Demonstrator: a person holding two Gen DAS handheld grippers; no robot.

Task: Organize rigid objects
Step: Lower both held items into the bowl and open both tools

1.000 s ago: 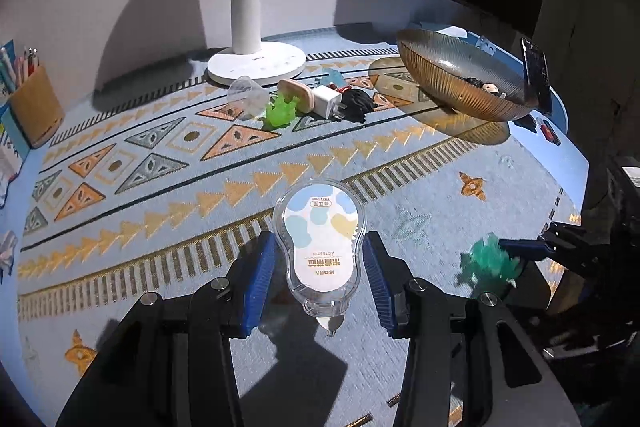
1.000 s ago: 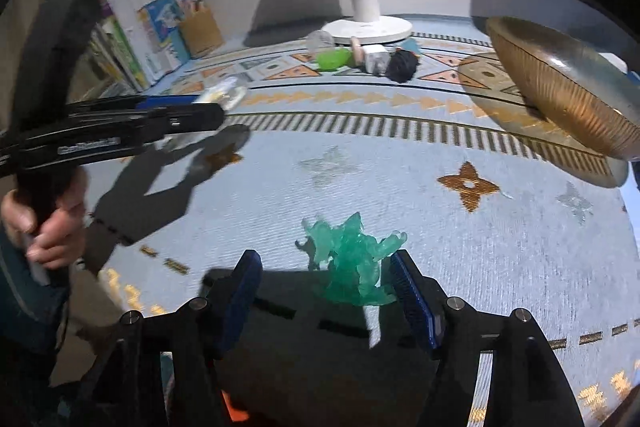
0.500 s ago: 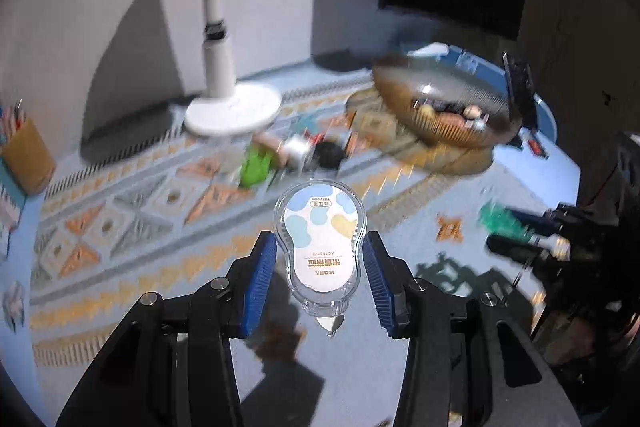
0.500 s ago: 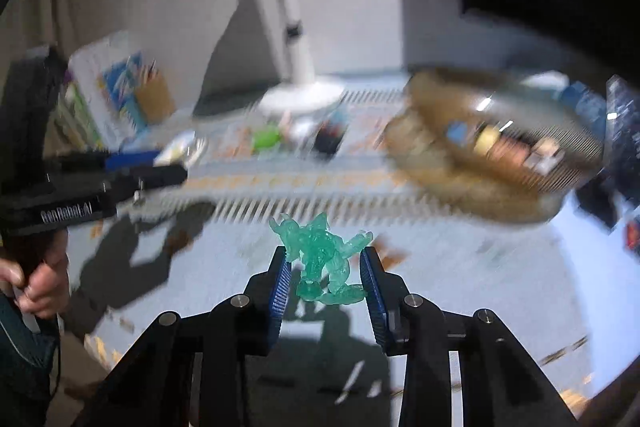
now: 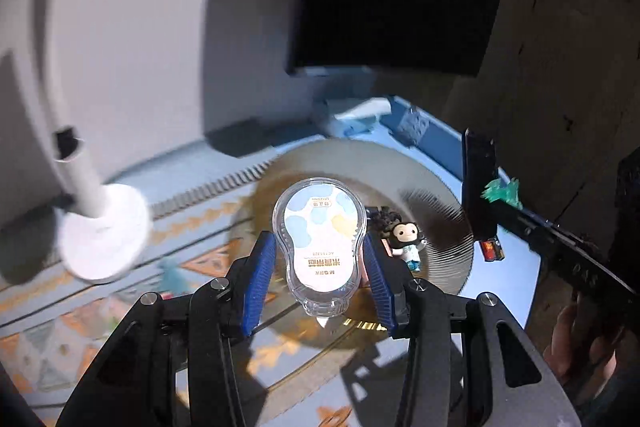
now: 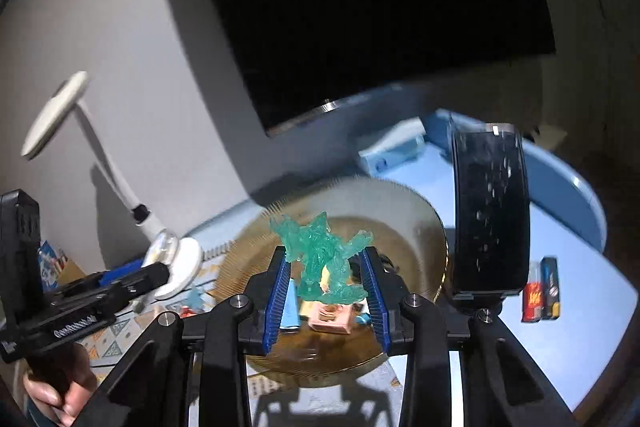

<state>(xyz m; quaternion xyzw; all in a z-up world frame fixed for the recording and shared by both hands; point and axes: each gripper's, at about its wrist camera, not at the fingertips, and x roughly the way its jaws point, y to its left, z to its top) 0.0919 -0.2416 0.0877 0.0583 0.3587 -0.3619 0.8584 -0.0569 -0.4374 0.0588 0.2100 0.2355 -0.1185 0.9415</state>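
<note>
My left gripper (image 5: 320, 267) is shut on a clear plastic case with a blue, yellow and white label (image 5: 319, 241) and holds it above the ribbed amber bowl (image 5: 432, 199). A small doll figure (image 5: 408, 239) lies in that bowl. My right gripper (image 6: 325, 285) is shut on a translucent green figurine (image 6: 322, 255) and holds it above the same bowl (image 6: 404, 211). A pink block (image 6: 332, 317) and a blue item (image 6: 289, 305) lie in the bowl below it. The right gripper with the green figurine (image 5: 502, 191) also shows at the right of the left wrist view.
A white desk lamp (image 5: 100, 227) stands left of the bowl on the patterned mat (image 5: 60, 323). A black phone on a stand (image 6: 490, 211) rises right of the bowl. Small boxes (image 6: 540, 291) lie on the blue table. A dark monitor (image 6: 360, 7) stands behind.
Both grippers have moved from over the mat to above the amber bowl, each still holding its object. The right gripper closed on the green figurine a second ago and lifted it.
</note>
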